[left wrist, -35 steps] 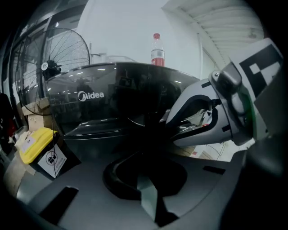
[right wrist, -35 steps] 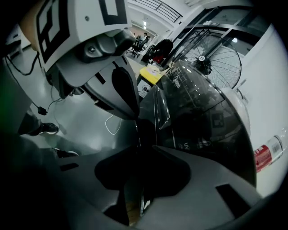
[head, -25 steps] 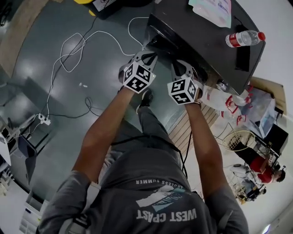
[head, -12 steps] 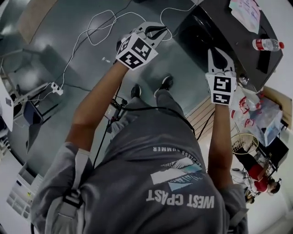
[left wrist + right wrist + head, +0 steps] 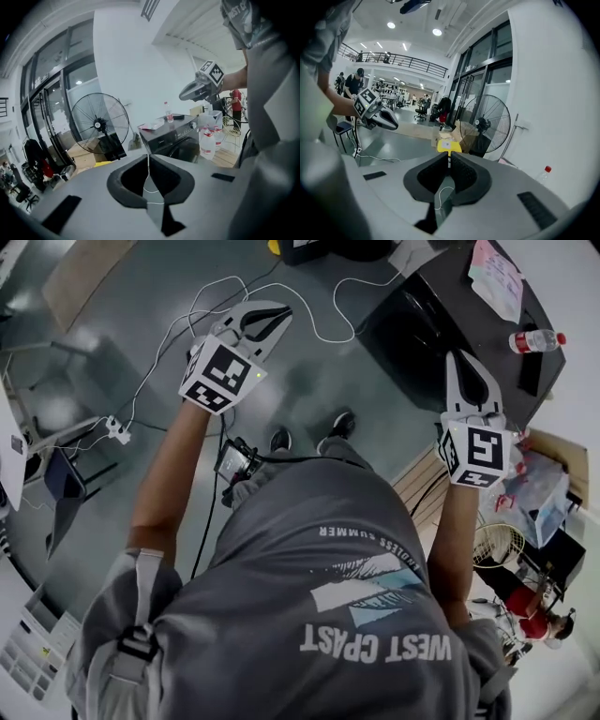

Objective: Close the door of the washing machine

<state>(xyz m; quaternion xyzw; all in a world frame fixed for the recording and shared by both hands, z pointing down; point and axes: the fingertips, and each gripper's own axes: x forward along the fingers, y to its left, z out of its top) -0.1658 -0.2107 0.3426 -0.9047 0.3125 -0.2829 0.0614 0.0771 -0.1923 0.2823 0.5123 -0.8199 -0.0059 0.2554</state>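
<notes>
The dark washing machine (image 5: 441, 320) stands at the top right of the head view. In the left gripper view its round door (image 5: 185, 151) looks closed against the washing machine (image 5: 171, 133) front. My left gripper (image 5: 275, 317) is held high over the grey floor, left of the machine, shut with nothing between the pads (image 5: 149, 157). My right gripper (image 5: 463, 360) hangs in the air in front of the machine; its jaws have just been closing and now stand shut and empty (image 5: 449, 159). Neither gripper touches the machine.
A water bottle (image 5: 534, 338) and papers (image 5: 494, 268) lie on the machine's top. White cables and a power strip (image 5: 117, 432) cross the floor. A big standing fan (image 5: 99, 124) and plastic bottles (image 5: 208, 136) flank the machine. A wire basket (image 5: 492, 542) sits at the right.
Both grippers have risen from close to the machine's front. The left one swung out to the left, the right one to the right, and they now stand far apart.
</notes>
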